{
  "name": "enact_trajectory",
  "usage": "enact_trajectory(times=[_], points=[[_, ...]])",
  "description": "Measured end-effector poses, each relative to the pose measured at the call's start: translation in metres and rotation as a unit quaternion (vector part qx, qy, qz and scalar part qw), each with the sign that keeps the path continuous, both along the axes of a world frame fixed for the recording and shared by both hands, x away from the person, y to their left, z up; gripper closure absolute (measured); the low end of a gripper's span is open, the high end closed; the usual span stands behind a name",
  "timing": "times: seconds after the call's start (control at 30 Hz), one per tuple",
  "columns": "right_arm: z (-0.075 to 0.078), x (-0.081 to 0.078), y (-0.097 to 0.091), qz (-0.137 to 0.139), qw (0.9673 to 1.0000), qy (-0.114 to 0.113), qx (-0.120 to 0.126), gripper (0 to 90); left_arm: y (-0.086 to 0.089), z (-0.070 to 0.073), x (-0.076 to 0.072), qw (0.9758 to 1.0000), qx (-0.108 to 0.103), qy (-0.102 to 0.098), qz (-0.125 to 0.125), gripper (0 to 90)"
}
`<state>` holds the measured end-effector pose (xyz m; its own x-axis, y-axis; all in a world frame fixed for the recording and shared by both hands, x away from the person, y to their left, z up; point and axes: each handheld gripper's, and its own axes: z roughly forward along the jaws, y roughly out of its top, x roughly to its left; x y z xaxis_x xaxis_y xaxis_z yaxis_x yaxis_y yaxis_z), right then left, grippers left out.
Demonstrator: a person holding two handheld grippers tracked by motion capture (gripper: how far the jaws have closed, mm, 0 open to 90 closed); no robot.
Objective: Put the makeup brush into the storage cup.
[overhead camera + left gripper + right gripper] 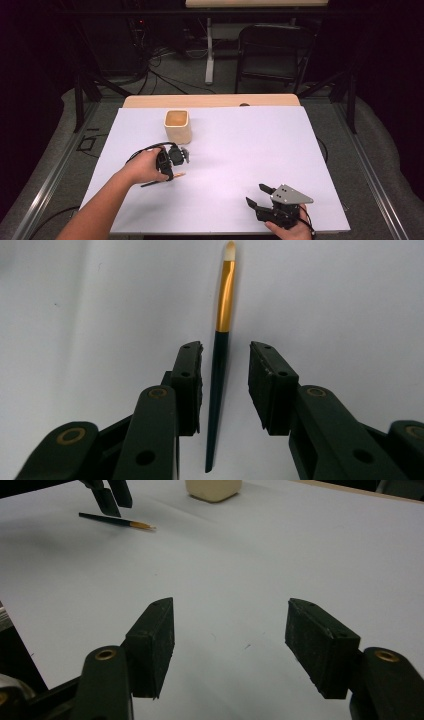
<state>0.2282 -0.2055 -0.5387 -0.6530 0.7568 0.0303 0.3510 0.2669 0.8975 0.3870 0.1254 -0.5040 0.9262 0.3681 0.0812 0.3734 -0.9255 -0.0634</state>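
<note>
Brush (223,330) handle lying between the fingers (187,385), contact unclear, cup (213,489) beyond the fingers being cropped by the top edge

The brush (216,385) has a dark handle, gold ferrule and pale tip; the cup (178,126) is cream, the desk (250,150) white.

Left gripper (167,172) over paintbrush (176,176) near cup (178,127)
</note>
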Motion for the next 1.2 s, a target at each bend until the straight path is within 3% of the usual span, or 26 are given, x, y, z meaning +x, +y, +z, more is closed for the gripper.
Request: enact_trajectory(times=[0.23, 0.67, 1.2], points=[[0.000, 0.000, 0.000, 0.001, 1.0000, 0.001, 0.000, 36.2, -0.001, -0.001, 0.003, 1.0000, -0.006, 0.002, 0.001, 68.4], [0.000, 0.000, 0.001, 0.003, 1.0000, 0.002, 0.000, 36.2, -0.005, -0.008, 0.004, 0.9999, 0.008, 0.003, -0.012, 72.7], [-0.001, 0.000, 0.000, 0.004, 1.0000, 0.004, -0.001, 36.2, -0.007, -0.013, 0.007, 0.9999, 0.007, 0.003, -0.013, 76.3]])
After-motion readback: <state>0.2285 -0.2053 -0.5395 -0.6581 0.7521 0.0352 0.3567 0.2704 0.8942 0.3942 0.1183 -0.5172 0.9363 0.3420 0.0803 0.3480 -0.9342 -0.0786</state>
